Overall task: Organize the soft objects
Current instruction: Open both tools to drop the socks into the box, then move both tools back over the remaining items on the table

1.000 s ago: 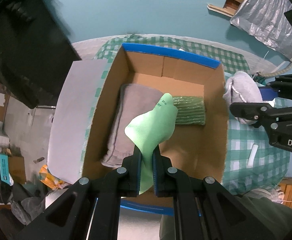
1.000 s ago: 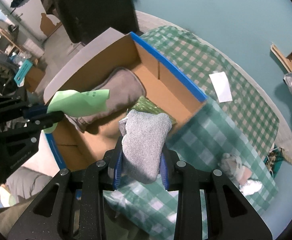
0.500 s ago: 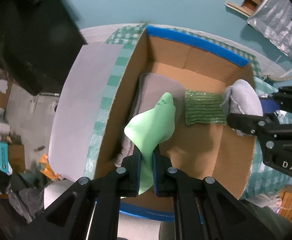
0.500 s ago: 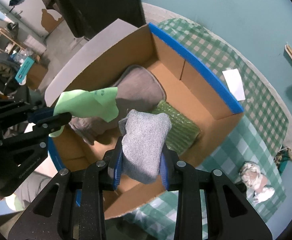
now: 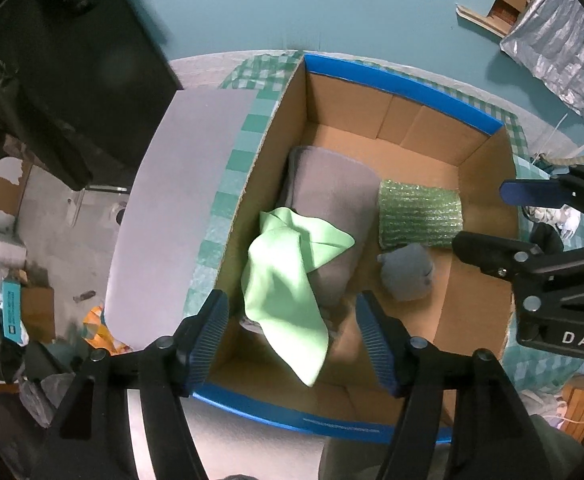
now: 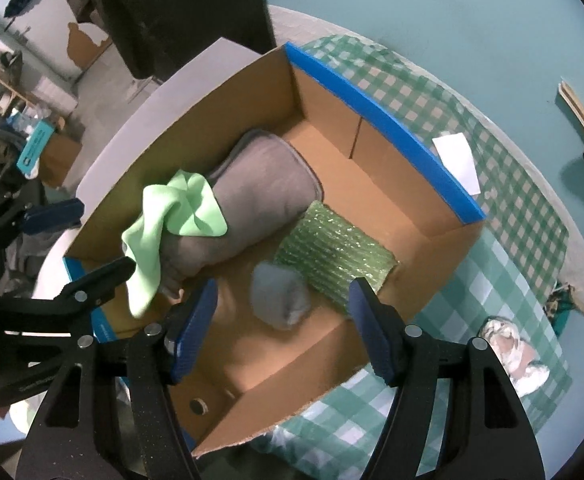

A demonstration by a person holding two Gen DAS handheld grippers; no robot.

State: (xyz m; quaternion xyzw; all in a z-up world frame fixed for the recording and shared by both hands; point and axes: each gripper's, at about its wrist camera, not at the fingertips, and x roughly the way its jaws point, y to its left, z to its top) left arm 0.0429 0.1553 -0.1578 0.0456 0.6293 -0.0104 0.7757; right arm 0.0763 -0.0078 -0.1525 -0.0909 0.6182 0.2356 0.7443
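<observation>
Whereas both tongs gripped cloths a second ago, the left tongs (image 5: 292, 332) and right tongs (image 6: 280, 320) are opening, empty; below them the green cloth (image 5: 288, 280) and grey bundle (image 6: 280, 296) lie in the cardboard box (image 5: 404, 128).

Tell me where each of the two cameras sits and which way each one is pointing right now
Left wrist: rides behind the left tongs, looking steeply down into the cardboard box; its own opening fingers frame the light green cloth, and the right tongs enter from the right.
Right wrist: rides behind the right tongs, aimed down into the box's other side; its opening fingers frame the gray sock bundle, with the left tongs at left.
Shared: box, green cloth, gray folded towel, green bubble wrap, sock bundle.
</observation>
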